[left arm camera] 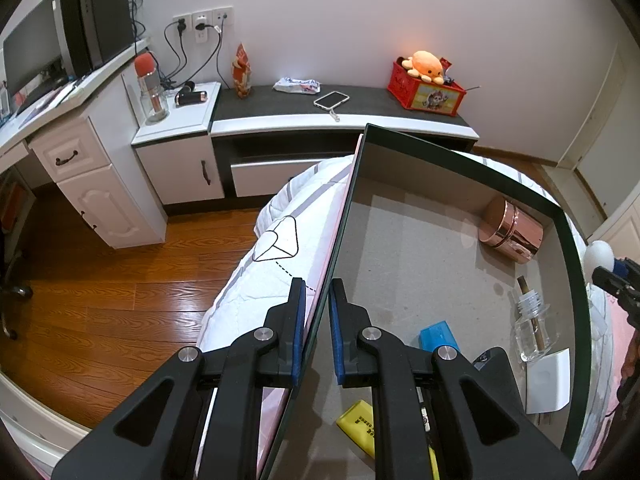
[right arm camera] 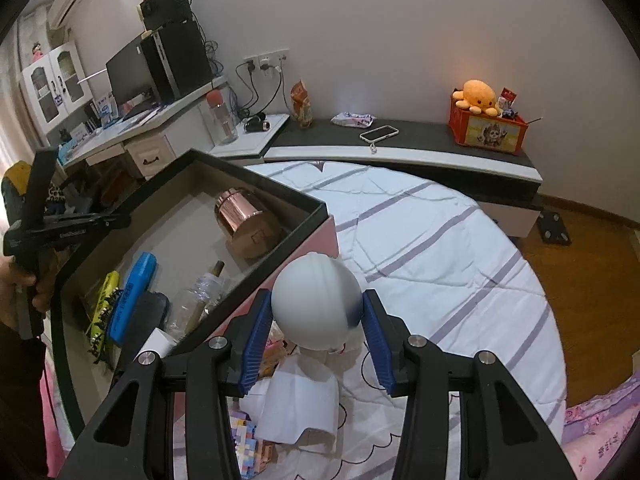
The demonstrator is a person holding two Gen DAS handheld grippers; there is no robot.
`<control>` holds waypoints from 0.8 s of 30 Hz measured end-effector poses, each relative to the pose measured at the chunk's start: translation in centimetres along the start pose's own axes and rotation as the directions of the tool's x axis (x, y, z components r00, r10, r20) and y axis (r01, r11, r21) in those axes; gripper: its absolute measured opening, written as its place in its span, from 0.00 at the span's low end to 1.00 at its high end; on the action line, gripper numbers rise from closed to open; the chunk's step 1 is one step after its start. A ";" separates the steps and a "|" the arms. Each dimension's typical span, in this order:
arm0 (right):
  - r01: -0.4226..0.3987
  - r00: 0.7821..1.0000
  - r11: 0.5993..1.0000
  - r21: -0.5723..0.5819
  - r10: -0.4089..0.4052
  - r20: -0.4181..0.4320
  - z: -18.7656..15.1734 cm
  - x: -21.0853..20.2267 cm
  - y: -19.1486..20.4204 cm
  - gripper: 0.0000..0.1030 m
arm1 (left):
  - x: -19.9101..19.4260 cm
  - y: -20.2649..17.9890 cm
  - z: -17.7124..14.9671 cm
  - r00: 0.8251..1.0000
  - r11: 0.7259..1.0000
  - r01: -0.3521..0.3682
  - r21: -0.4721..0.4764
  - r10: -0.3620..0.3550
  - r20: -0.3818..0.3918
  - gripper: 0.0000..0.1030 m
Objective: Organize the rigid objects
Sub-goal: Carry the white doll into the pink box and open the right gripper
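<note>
While resting on the bed (right arm camera: 440, 216), the open box (left arm camera: 576, 320) is pinched at its near wall by the left tool (left arm camera: 318, 292), clamped tight. Inside: copper canister (left arm camera: 512, 232), glass bottle (left arm camera: 532, 328). Right tool (right arm camera: 318, 308) grips the white dome-shaped object (right arm camera: 316, 300) just beside the box; curved surface may slip from pads.

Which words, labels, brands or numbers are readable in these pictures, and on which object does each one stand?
No text can be read with certainty.
Yellow marker: dark print, too small and tilted.
Blue marker: dark print along its body, blurred.
Left gripper handle: small pale lettering, blurred.
Red box on the shelf: a cartoon picture, embossed marks unreadable.
Snack bag: print blurred.
</note>
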State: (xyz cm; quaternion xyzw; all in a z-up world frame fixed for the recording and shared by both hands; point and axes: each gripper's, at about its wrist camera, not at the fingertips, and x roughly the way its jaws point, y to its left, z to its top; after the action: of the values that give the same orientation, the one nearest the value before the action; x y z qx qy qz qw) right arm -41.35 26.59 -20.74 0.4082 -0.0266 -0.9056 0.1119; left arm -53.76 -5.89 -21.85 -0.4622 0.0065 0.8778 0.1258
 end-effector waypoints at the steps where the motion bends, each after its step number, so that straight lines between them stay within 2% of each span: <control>1: 0.002 1.000 1.000 -0.004 -0.002 -0.001 0.1 -0.1 0.1 0.45 | 0.0 0.0 0.0 1.000 1.000 -0.001 0.001 0.001 0.000 0.11; 4: 0.009 1.000 1.000 -0.011 -0.009 0.013 0.3 -0.8 0.3 0.45 | 0.0 0.0 0.0 1.000 1.000 0.000 0.000 0.000 0.000 0.11; 9: 0.016 0.994 1.000 -0.017 -0.014 0.106 1.7 -3.5 1.0 0.45 | 0.0 -0.1 0.0 1.000 1.000 -0.003 0.004 0.003 0.000 0.11; 12: -0.017 0.990 0.999 -0.040 0.023 0.138 2.7 -4.5 2.3 0.45 | 0.0 -0.1 0.0 1.000 1.000 0.000 0.003 0.000 0.000 0.11; 16: -0.108 0.986 0.989 -0.098 0.119 0.117 3.6 -3.7 5.1 0.45 | 0.0 -0.1 0.0 1.000 1.000 0.000 0.004 0.000 -0.001 0.11; 24: -0.208 0.977 0.967 -0.147 0.213 0.022 3.5 1.0 9.4 0.45 | 0.0 0.0 -0.1 1.000 1.000 -0.003 0.004 0.003 -0.010 0.12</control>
State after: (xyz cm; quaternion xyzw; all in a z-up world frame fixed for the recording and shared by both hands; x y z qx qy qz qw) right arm -42.85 17.02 -17.85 0.3769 -0.0067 -0.8957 0.2359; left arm -53.74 -5.85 -21.92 -0.4662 0.0097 0.8757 0.1255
